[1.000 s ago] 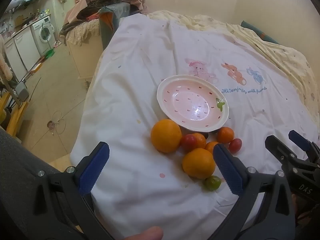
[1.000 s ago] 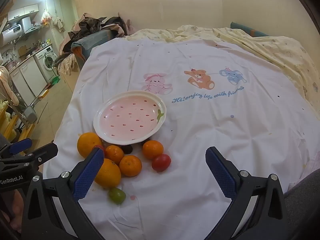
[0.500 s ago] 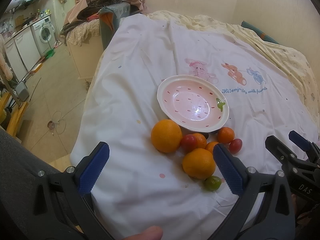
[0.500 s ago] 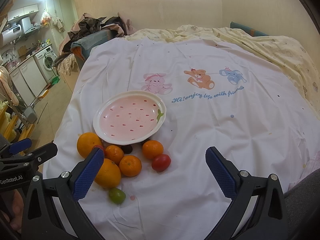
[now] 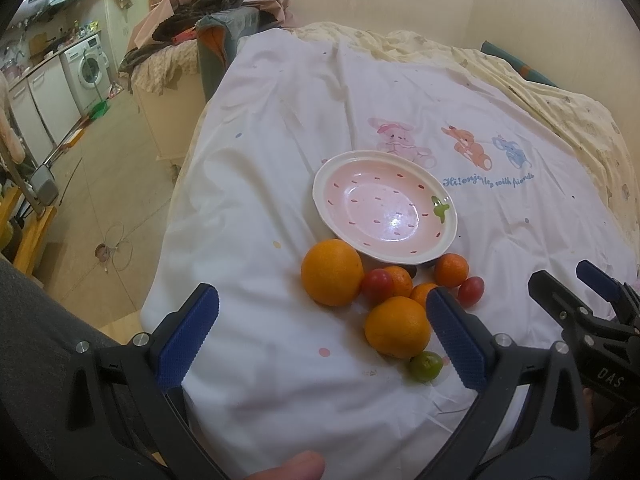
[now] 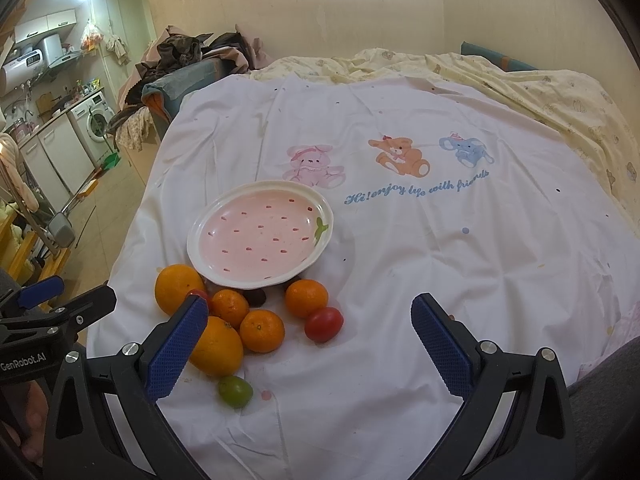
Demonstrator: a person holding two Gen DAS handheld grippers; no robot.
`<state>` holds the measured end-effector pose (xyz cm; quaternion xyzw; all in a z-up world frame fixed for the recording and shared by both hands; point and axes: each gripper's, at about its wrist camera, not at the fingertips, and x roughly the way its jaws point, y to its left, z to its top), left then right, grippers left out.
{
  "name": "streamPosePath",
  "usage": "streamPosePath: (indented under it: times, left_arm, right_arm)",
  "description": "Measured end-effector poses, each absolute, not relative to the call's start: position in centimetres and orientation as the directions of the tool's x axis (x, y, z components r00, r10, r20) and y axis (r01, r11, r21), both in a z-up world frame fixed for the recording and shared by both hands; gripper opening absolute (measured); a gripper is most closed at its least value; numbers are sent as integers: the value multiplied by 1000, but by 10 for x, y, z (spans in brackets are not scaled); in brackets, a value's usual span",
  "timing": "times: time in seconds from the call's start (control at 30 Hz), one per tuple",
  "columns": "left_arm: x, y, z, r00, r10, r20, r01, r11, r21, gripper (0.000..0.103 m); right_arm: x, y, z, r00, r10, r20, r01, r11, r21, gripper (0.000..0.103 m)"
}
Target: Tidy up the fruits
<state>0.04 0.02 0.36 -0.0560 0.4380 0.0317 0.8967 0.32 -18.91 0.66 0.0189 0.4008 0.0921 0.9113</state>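
Observation:
A pink strawberry-pattern plate (image 5: 448,236) (image 6: 320,208) lies empty on the white bed sheet. In front of it sits a cluster of fruit: two large oranges (image 5: 332,272) (image 6: 218,346), several small tangerines (image 6: 306,298), two red tomatoes (image 6: 324,324) (image 5: 377,285) and a small green fruit (image 5: 425,366) (image 6: 235,391). My left gripper (image 5: 320,324) hovers open just short of the fruit. My right gripper (image 6: 310,334) is open too, with the tangerines and a tomato between its fingers' line of sight but above them. Neither holds anything.
The white sheet (image 6: 420,248) with cartoon animals covers the bed; a yellow blanket (image 6: 560,92) lies at the far right. A pile of clothes (image 5: 208,4) sits past the bed's far left corner. The floor (image 5: 100,184) drops off left, with a washing machine (image 5: 90,68) beyond.

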Motion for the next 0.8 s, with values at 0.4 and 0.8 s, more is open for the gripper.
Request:
streamPosePath:
  times: [0.4, 0.8]
  left_arm:
    - [0, 0, 4, 614, 8, -789, -106, 992, -73, 102]
    - [0, 0, 4, 614, 8, -789, -106, 992, -72, 102]
  right_arm:
    - [3, -190, 6, 660, 184, -728, -153, 982, 109, 103]
    - [3, -189, 5, 659, 184, -729, -152, 982, 110, 103]
